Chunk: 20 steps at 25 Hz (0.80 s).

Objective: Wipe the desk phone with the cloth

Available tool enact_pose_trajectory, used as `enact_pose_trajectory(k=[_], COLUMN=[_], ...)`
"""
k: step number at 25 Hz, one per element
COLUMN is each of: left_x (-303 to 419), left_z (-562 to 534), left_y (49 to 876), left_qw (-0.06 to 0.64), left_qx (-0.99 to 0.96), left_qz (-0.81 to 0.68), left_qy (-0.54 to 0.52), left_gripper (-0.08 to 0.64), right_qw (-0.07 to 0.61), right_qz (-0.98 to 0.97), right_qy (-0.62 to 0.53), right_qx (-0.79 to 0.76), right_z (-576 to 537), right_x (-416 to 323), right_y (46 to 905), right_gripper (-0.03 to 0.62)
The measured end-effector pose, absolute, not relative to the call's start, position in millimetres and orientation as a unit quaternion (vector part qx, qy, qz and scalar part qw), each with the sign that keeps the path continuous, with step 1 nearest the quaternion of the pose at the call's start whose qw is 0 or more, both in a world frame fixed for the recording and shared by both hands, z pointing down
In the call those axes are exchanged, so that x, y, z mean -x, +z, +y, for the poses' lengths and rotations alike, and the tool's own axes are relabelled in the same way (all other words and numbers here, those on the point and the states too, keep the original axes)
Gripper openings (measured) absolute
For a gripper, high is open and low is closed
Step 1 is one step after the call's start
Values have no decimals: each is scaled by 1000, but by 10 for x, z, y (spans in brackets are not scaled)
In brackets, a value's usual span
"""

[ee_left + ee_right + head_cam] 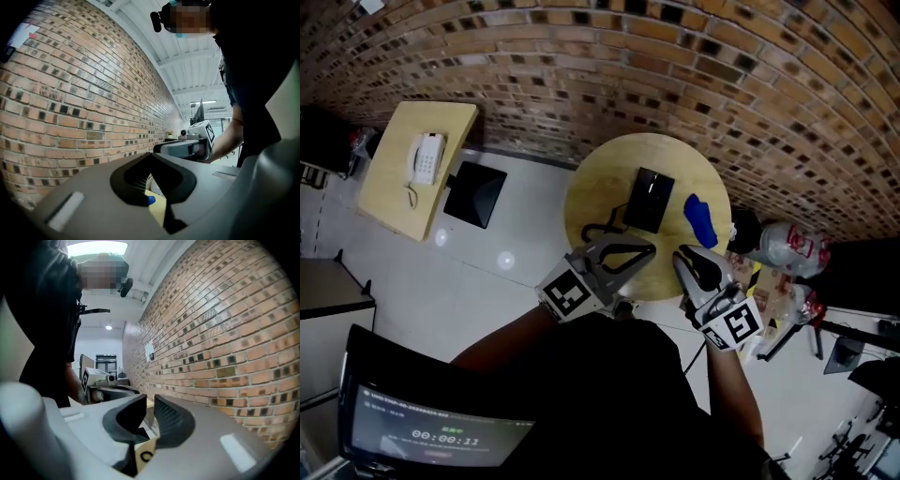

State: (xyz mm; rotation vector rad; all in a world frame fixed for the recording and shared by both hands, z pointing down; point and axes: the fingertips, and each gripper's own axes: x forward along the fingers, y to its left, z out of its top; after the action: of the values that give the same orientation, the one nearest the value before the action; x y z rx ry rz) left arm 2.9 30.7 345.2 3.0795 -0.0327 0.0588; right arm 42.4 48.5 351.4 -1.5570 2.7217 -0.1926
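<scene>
Two claws hover over the near edge of the round bench [609, 178] in the head view, the left claw [649, 248] and the right claw [682, 259] both short of the black desk phone [649, 199] at centre frame. The blue cloth [700, 220] lies just right of the phone, probably so the right claw can take it.

Left gripper view: its tips are clenched together, empty.

Right gripper view: its jaws are narrowed to a slit with nothing between them.

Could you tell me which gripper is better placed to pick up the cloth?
Right, probably: the right gripper hangs just short of the cloth, on the right of the table; the left gripper faces the phone, farther off.
</scene>
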Motion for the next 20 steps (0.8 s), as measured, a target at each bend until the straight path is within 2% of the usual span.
enact_pose_trajectory(k=[5,20], left_x=[22,165], left_z=[425,574], left_y=[3447,3431], left_qw=[28,28], left_qx=[-999,-999], left_qz=[8,26], left_qy=[22,19], left_gripper=[5,5], right_qw=[8,4], right_qz=[862,855], right_qy=[-76,-91], right_qx=[501,511], right_z=[635,790], right_x=[-268,-31], right_y=[3575,3628], right_gripper=[0,0])
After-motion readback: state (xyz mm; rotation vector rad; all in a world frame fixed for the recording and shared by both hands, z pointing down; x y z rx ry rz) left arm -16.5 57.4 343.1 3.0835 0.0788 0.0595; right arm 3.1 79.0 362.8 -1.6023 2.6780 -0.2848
